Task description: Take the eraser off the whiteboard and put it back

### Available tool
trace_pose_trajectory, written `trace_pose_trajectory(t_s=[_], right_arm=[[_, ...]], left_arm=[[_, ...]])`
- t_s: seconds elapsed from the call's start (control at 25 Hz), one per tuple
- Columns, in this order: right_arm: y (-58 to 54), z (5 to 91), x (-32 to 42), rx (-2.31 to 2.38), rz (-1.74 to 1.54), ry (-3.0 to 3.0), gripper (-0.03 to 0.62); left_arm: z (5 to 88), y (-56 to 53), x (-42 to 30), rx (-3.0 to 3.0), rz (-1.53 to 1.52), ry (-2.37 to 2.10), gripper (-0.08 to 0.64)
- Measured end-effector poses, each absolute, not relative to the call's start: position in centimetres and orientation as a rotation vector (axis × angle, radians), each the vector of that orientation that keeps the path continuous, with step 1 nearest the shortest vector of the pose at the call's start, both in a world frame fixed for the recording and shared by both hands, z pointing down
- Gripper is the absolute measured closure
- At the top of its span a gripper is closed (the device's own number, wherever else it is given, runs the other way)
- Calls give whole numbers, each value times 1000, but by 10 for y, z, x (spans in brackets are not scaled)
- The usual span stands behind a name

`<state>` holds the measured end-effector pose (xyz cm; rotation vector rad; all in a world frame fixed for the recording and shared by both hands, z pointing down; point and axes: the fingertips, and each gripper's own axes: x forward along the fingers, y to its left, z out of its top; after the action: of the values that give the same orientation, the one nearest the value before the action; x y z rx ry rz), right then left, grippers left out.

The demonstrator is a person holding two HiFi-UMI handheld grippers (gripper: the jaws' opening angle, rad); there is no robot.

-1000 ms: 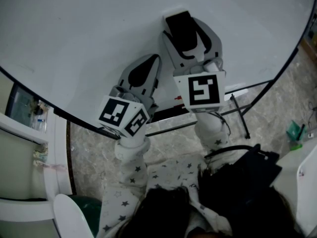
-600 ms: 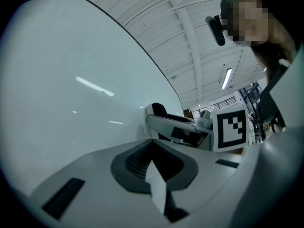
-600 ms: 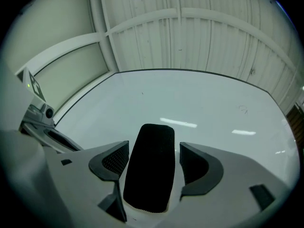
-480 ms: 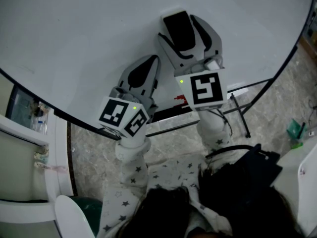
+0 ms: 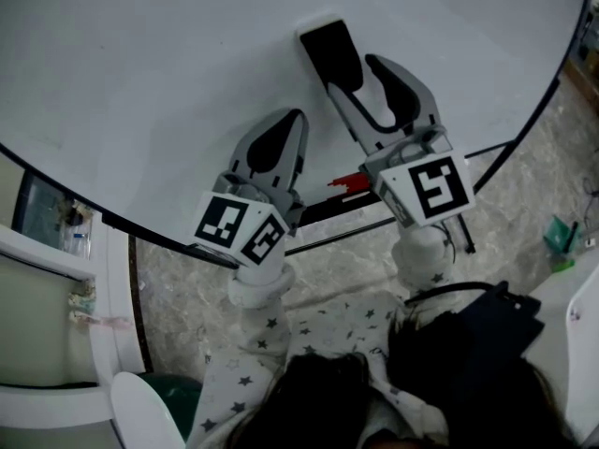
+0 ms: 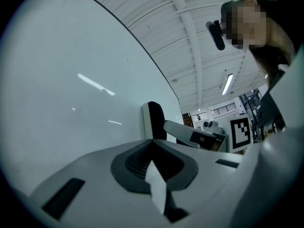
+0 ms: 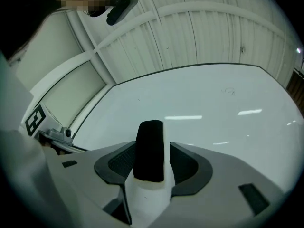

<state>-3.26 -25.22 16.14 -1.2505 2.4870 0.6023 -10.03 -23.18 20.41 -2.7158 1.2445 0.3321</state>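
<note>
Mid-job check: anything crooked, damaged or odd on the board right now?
Nothing stands out. The eraser sits flat against the whiteboard and looks intact. It stands between the jaws of the right gripper, which have just been closing, but gaps show at both pads. The left gripper is shut and empty beside it.
</note>
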Motion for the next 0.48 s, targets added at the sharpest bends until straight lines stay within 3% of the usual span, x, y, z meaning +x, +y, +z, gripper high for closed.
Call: trace_pose_trajectory(t_s=[0.16,0.2,0.36,0.48], right_arm=[[-250,171,-21,-1255,510,2514,418],[-247,173,-16,-1249,500,2520,470],[-237,182,-3,-1224,497,2559,557],[-236,191,-4,-1178,458,2592,584]], left_arm=[[208,-233,-88,-2741,340,1220,558],[208,-230,-83,-2743,337,1217,558],[211,-224,-67,-2753,341,1211,558],[218,-224,-63,-2761,329,1218,558]])
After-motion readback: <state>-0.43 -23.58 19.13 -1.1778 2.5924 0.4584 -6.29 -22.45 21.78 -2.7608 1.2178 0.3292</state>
